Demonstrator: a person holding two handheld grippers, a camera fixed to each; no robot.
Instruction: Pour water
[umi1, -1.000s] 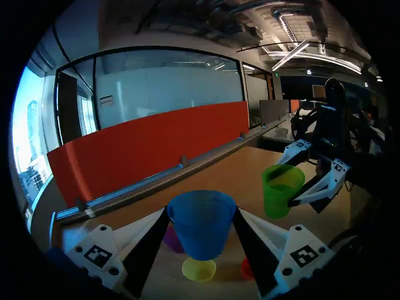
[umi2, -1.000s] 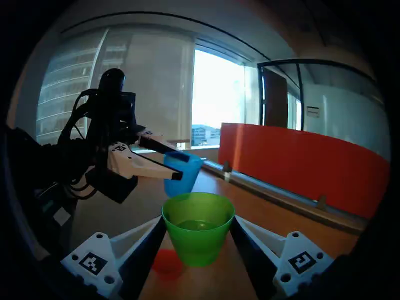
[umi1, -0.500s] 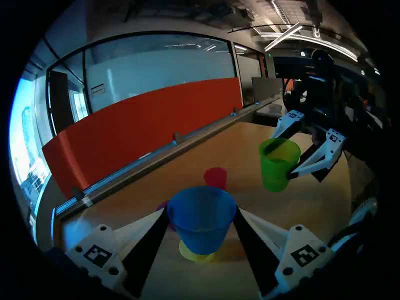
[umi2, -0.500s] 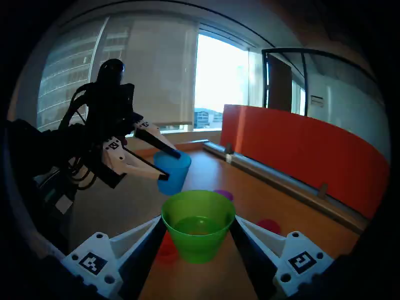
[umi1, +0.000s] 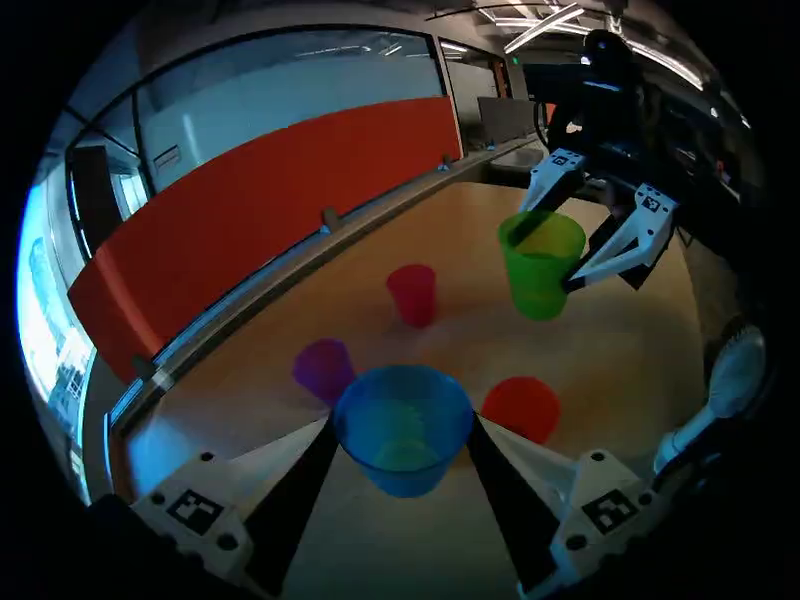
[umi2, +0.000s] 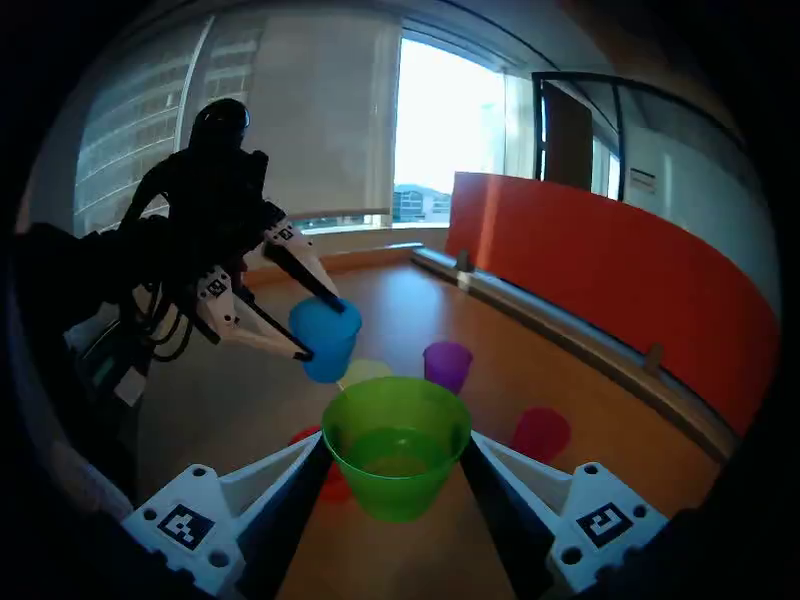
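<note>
My left gripper (umi1: 403, 450) is shut on a blue cup (umi1: 403, 438), held above the wooden table (umi1: 620, 360) and tipped forward. In the right gripper view the same blue cup (umi2: 324, 338) hangs at centre left in the left gripper (umi2: 318, 330). My right gripper (umi2: 396, 470) is shut on a green cup (umi2: 396, 455) with a little water at its bottom. In the left gripper view that green cup (umi1: 540, 262) hangs at the upper right in the right gripper (umi1: 557, 250). The two cups are apart.
On the table stand a pink cup (umi1: 413, 293), a purple cup (umi1: 324, 368), a red cup (umi1: 521, 407) and a yellow cup (umi2: 364, 373) under the blue one. An orange partition (umi1: 260, 220) runs along the table's far edge. A white handle (umi1: 725, 385) lies at the right.
Both views have tilted downward, bringing more of the table and the cups on it into sight. The blue cup has dropped lower and tipped forward. Both grips are unchanged.
</note>
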